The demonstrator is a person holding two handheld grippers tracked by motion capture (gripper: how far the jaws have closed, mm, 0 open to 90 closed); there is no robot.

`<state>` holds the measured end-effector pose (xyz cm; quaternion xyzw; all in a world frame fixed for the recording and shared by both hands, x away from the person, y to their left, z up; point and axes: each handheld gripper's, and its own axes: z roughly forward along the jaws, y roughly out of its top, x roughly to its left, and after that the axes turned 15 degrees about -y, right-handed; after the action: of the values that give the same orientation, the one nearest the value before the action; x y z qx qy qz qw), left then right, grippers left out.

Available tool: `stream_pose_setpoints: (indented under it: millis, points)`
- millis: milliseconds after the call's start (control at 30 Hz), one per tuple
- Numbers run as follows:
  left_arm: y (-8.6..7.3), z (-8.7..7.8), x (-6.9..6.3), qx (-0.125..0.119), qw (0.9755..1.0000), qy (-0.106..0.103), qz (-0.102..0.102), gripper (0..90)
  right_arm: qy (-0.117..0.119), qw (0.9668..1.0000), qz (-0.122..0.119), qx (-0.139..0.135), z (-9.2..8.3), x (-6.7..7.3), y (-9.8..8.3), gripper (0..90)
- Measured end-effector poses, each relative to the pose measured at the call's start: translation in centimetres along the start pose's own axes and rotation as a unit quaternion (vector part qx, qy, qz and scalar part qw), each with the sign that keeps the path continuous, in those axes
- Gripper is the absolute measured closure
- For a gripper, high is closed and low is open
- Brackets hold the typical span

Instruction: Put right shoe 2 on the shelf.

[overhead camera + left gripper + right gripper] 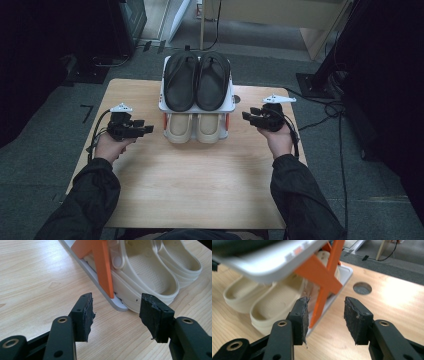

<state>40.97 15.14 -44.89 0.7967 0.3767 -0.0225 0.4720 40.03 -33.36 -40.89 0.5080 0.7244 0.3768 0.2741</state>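
High view shows a two-tier shoe rack (232, 106) standing at the far middle of the desk (195, 185), with black sandals (197, 80) on its white top shelf and cream clogs (194, 127) on the bottom tier, heels toward the person. The left claw (145, 129) sits just left of the rack, level with the clogs, pointing at them with a small gap; the right claw (248, 117) sits just right of the rack, pointing inward. Left gripper view has the left claw (116, 312) spread wide with nothing between its jaws; the near clog (147, 277) and an orange rack brace (102, 265) lie close ahead, the clog's heel rim just past the right-hand pad (152, 315), not touching. Right gripper view has the right claw (325, 317) spread too, empty, aimed at the orange cross brace (322, 282) under the white shelf (274, 260), with the clogs (269, 305) beyond it to the left.
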Motion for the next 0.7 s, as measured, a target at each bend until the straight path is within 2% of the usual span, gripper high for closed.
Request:
stream_pose_setpoints:
  millis: [67,200,300,500,600,700]
  points:
    - [-0.1,0.0,0.1,-0.003,1.0000,0.000,-0.001,44.7,0.005,1.0000,0.005,0.006,0.0,-0.1,-0.8,55.0]
    - [-0.2,-0.1,0.2,-0.008,1.0000,0.004,-0.001,44.8,0.007,0.9998,-0.003,0.020,0.1,-0.3,-2.3,55.3]
    - [-0.3,-0.2,0.3,-0.010,0.9999,0.008,0.001,44.7,0.010,0.9998,0.000,0.020,0.2,-0.4,-3.5,55.3]
    - [-0.3,-0.2,0.5,-0.012,0.9998,0.013,-0.010,43.2,0.016,0.9997,-0.004,0.018,0.0,-0.7,-5.4,54.9]
    - [-0.3,-0.2,0.6,-0.016,0.9998,0.011,-0.011,42.5,0.027,0.9993,-0.007,0.024,0.1,-0.8,-6.4,54.9]
    - [-0.4,-0.2,0.8,-0.014,0.9997,0.019,-0.009,41.0,0.038,0.9987,-0.002,0.033,0.5,-0.7,-6.8,54.2]
